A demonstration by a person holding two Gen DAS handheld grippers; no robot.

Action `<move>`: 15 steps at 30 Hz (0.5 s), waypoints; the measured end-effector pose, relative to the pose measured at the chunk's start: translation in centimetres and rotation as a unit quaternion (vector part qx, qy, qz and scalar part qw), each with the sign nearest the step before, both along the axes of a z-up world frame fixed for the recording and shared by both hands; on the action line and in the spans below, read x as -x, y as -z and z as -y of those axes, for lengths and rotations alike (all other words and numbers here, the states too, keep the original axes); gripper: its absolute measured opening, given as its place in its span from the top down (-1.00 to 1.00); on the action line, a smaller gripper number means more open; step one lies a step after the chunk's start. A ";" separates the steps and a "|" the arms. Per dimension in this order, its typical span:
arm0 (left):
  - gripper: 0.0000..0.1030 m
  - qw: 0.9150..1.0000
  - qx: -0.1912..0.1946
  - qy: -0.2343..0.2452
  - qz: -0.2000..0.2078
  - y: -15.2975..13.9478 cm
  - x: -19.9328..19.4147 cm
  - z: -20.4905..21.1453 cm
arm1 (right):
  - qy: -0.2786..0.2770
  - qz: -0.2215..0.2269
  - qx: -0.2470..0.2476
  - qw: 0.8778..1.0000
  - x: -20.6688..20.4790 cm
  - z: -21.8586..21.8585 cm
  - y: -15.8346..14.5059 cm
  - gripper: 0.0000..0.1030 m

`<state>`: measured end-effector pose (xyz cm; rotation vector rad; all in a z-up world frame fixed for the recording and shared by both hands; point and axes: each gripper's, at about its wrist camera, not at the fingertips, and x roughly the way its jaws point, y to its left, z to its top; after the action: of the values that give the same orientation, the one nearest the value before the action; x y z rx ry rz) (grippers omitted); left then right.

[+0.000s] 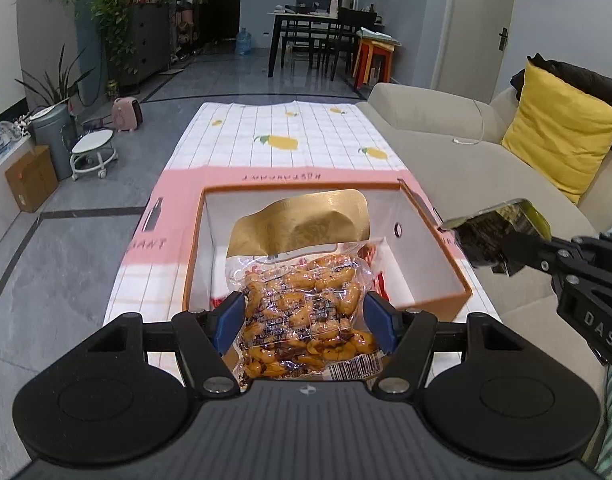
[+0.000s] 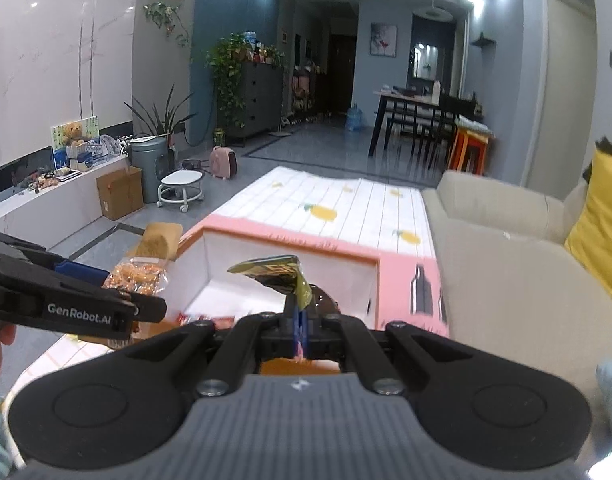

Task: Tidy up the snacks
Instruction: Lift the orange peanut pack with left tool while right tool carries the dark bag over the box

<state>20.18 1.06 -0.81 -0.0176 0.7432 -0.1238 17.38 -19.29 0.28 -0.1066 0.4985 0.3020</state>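
My left gripper [image 1: 303,320] is shut on a clear bag of orange snacks [image 1: 306,312], holding it over the open white-lined box [image 1: 426,248]. A gold pouch [image 1: 306,224] leans behind the bag, inside the box. My right gripper [image 2: 299,320] is shut on a dark green and gold packet [image 2: 277,276], held above the box's near right corner [image 2: 370,276]. In the left wrist view the packet [image 1: 498,236] hangs just right of the box wall. The left gripper and the snack bag [image 2: 137,276] show at the left of the right wrist view.
The box has pink outer flaps [image 1: 161,240] and stands on a table with a checked lemon-print cloth [image 1: 285,136]. A beige sofa [image 1: 466,160] with a yellow cushion [image 1: 558,136] lies close on the right. Grey tiled floor lies to the left.
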 end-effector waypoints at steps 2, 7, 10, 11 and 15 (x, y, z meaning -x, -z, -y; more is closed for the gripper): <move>-0.45 1.000 -0.005 0.001 0.002 -0.3 -1.1 0.0 | -0.003 0.006 0.007 1.000 -1.2 -0.3 -0.3 1.00; -0.45 1.000 -0.015 0.008 -0.001 -0.6 -3.8 0.1 | -0.002 -0.001 0.007 1.000 -5.0 -0.8 -0.6 1.00; -0.45 1.000 -0.022 0.017 -0.005 -0.4 -5.5 0.3 | 0.001 -0.015 0.007 1.000 -7.2 -1.2 -0.1 1.00; -0.45 1.000 -0.022 0.021 -0.009 -0.2 -6.1 0.3 | 0.002 -0.020 0.010 1.000 -7.7 -1.4 0.2 1.00; -0.45 0.999 -0.010 0.031 -0.040 1.9 -8.6 0.2 | 0.009 -0.040 0.028 0.999 -9.9 -2.3 1.9 1.00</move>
<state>28.81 0.88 -2.72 0.0194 0.8260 -0.1760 27.23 -17.00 -1.61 -0.1455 0.5877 0.2758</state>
